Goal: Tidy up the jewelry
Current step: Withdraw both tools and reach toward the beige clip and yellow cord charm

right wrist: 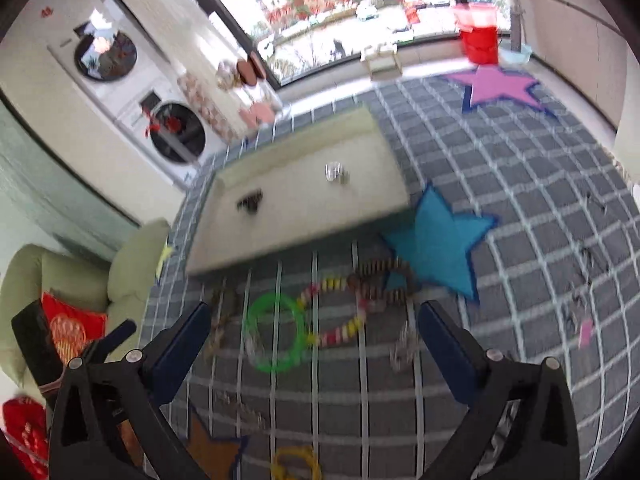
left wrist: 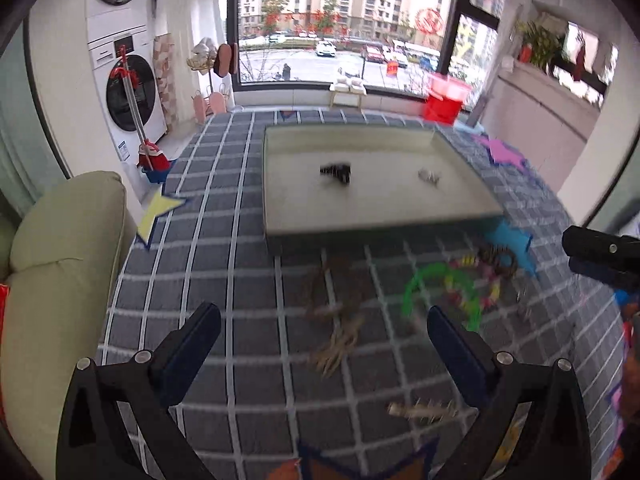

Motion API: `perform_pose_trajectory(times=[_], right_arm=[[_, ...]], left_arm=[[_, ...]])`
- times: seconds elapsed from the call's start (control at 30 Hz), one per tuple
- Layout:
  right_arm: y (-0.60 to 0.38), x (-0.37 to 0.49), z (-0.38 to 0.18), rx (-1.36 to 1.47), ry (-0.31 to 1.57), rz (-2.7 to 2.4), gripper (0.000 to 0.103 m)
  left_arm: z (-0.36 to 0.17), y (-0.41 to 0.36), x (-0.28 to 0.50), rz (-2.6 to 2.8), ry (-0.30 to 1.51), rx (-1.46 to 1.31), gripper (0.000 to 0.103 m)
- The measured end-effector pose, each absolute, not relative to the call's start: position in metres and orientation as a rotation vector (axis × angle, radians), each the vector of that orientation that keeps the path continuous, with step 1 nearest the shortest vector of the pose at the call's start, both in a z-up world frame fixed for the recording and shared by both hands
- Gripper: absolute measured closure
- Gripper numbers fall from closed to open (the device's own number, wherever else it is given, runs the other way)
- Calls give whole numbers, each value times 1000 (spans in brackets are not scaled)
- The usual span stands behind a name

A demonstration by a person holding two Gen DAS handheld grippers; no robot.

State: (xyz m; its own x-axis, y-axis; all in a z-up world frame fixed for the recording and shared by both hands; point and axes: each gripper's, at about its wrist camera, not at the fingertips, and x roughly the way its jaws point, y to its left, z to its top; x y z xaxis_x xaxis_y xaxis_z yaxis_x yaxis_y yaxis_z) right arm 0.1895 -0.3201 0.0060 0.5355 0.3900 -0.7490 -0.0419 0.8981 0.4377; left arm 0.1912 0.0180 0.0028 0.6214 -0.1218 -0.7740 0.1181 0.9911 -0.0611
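Grey checked cloth (left wrist: 248,280) with white grid lines over the desk, sewn-on stars scattered across it: yellow star (left wrist: 158,214) at the left edge, pink star (right wrist: 500,86) at the far right, blue star (right wrist: 436,240) just beside the tray's near right corner.

Pale shallow tray (left wrist: 376,222) on the far half of the cloth, holding two small pieces well apart: a dark piece (left wrist: 338,171) toward its middle and a clear, silvery piece (left wrist: 429,177) to the right. Both too blurred to name further.

On the cloth in front of the tray, loose jewelry: green ring bangle (right wrist: 276,334) lying flat, touching a red, yellow and pink beaded bracelet (right wrist: 344,326); dark brown beaded bracelet (right wrist: 384,280) just beyond, overlapping the blue star's edge. Brownish tasselled strand (left wrist: 340,320) to the left of the green bangle, blurred. Small spiky clip-like piece (left wrist: 420,410) nearer the left gripper. Yellow ring (right wrist: 296,464) at the near edge in the right wrist view.

Left gripper (left wrist: 324,330) above the cloth, fingers spread wide, nothing between them, nothing grasped. Right gripper (right wrist: 314,328) likewise released, fingers wide apart over the green bangle and beaded bracelet without touching either.

Beyond the desk: stacked white washing machines (left wrist: 128,80), large window (left wrist: 348,20), red bucket (left wrist: 444,100), pale green armchair (left wrist: 60,280) at the left.
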Motion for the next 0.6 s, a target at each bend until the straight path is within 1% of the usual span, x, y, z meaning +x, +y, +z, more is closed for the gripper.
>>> perform_pose_trajectory(times=[0.17, 0.3, 0.6], right_arm=[[-308, 161, -16, 288, 1054, 240, 0], [-303, 141, -37, 270, 1110, 223, 0], [-287, 113, -49, 177, 1132, 229, 0]], left_arm=[[-16, 25, 179, -99, 912, 12, 0], [-33, 32, 178, -65, 951, 19, 0], [-48, 35, 182, -100, 982, 22, 0]])
